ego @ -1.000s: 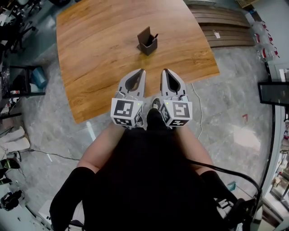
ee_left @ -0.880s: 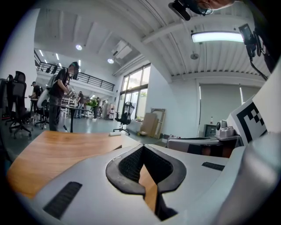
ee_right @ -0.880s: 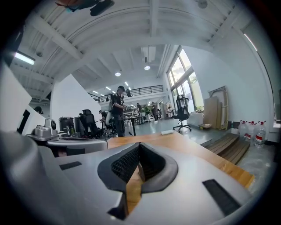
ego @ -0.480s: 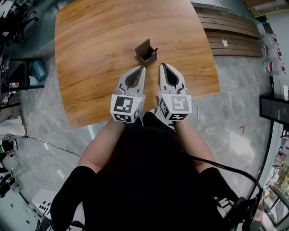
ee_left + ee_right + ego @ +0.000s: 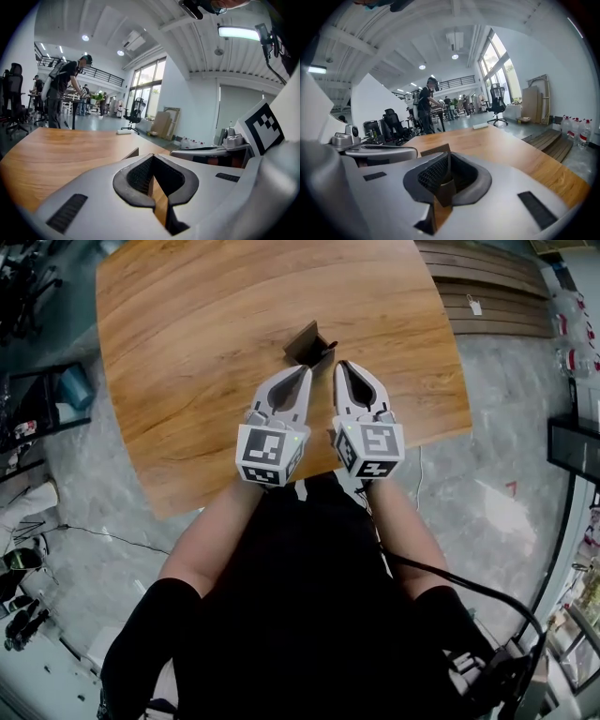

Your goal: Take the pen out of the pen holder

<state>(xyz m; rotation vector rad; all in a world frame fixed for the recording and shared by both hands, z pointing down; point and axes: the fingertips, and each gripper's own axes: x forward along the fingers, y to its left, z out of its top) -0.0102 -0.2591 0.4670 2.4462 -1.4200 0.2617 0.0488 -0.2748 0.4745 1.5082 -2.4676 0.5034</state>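
A brown pen holder (image 5: 307, 341) stands on the wooden table (image 5: 187, 352), with a dark pen (image 5: 328, 345) sticking out on its right side. My left gripper (image 5: 303, 371) is shut, its tip just short of the holder's near side. My right gripper (image 5: 343, 366) is also shut, close to the pen. In the left gripper view the left gripper (image 5: 153, 157) shows closed jaws with the pen holder (image 5: 131, 153) peeking over them. In the right gripper view the pen holder (image 5: 436, 150) rises just behind the closed right gripper (image 5: 448, 153). Neither gripper holds anything.
The table's near edge (image 5: 309, 465) runs under my forearms. Wooden planks (image 5: 487, 296) lie on the floor at the right, next to water bottles (image 5: 574, 306). A black cable (image 5: 469, 587) trails from the right gripper. People (image 5: 65, 89) and office chairs (image 5: 393, 123) stand beyond the table.
Both grippers have moved forward over the table and now sit right next to the pen holder. Both stayed shut.
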